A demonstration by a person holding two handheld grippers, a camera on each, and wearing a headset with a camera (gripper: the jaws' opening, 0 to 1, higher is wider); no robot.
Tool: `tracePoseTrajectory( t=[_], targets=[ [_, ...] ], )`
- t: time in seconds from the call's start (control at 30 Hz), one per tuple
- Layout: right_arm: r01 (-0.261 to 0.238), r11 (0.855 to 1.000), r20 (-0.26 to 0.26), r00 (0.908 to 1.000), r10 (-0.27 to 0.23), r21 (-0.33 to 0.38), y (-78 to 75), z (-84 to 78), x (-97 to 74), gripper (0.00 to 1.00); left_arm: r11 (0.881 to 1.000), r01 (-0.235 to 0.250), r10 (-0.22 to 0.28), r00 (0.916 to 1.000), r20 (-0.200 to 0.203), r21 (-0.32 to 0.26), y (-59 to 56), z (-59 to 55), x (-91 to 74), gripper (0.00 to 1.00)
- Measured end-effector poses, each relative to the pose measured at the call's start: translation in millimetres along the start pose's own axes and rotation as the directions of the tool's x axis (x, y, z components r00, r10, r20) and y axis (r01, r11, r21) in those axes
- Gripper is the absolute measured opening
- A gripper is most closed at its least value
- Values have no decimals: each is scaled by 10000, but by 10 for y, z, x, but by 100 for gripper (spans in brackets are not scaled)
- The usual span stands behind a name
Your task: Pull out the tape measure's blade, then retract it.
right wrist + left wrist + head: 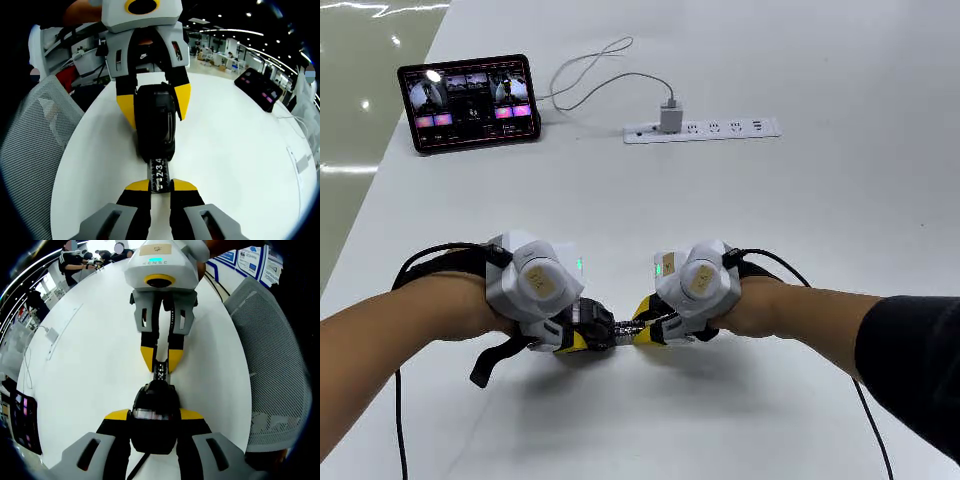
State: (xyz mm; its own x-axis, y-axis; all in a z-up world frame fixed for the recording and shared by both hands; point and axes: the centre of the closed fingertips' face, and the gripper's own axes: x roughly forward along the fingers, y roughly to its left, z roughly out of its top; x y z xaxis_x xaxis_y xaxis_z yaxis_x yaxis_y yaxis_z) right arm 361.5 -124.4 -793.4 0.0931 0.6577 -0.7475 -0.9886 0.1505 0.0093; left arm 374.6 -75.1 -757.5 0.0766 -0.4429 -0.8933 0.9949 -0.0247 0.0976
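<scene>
Well, left hand-held gripper (155, 415) clamps tape measure (156, 400), right hand-held gripper (160, 186) pinches blade (159, 172); thin pinch may slip.

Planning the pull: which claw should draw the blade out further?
Right. The right claw pinches the blade tip, while the left claw clamps the tape measure case.

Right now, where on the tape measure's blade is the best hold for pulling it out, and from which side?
The free end of the blade, approached head-on, facing the mouth of the case. A short numbered stretch is out, lying straight, so a hold in line with it should pull cleanly. The right gripper is shut there; the left gripper clamps the case.
</scene>
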Motion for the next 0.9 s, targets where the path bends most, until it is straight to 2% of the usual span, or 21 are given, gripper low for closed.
tracePoseTrajectory(
  t=[0.9],
  targets=[
    [80, 9999, -119, 9999, -78, 130, -14, -140, -123, 10, 10000, 3, -3, 10000, 1, 22, 2, 3, -1, 29]
  ],
)
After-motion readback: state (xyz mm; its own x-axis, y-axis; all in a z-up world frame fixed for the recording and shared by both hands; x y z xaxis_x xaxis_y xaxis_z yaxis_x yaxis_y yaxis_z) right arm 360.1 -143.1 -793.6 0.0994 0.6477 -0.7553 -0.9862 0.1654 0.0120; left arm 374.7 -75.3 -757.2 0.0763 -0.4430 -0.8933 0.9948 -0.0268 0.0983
